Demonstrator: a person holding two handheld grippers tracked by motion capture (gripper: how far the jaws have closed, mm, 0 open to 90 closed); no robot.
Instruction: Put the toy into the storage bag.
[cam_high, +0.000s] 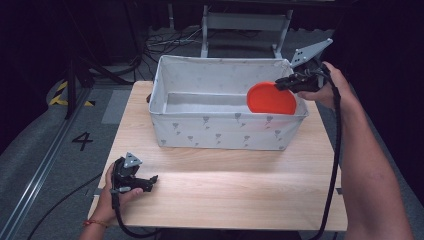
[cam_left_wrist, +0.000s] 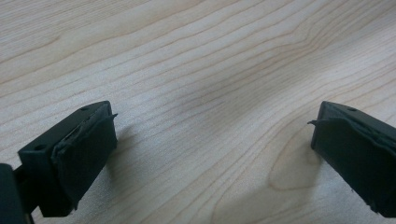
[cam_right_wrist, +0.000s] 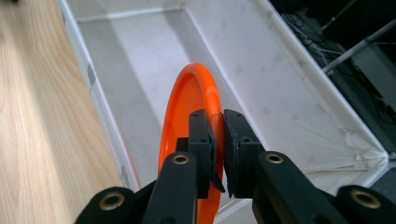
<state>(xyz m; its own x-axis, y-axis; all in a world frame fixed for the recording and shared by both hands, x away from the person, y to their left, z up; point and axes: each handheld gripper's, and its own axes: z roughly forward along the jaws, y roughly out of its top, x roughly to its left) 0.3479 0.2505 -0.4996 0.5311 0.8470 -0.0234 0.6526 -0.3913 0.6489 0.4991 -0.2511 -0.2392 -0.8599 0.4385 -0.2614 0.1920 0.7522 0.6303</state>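
Over the right end of a white fabric bin, the right gripper has its jaws pinched tight on the rim of an orange plate, which hangs on edge below the jaws, its lower part inside the bin's near right corner. The right gripper view looks along the plate's rim into the bin. The left gripper rests on the wooden table well in front of the bin, jaws spread wide over bare wood.
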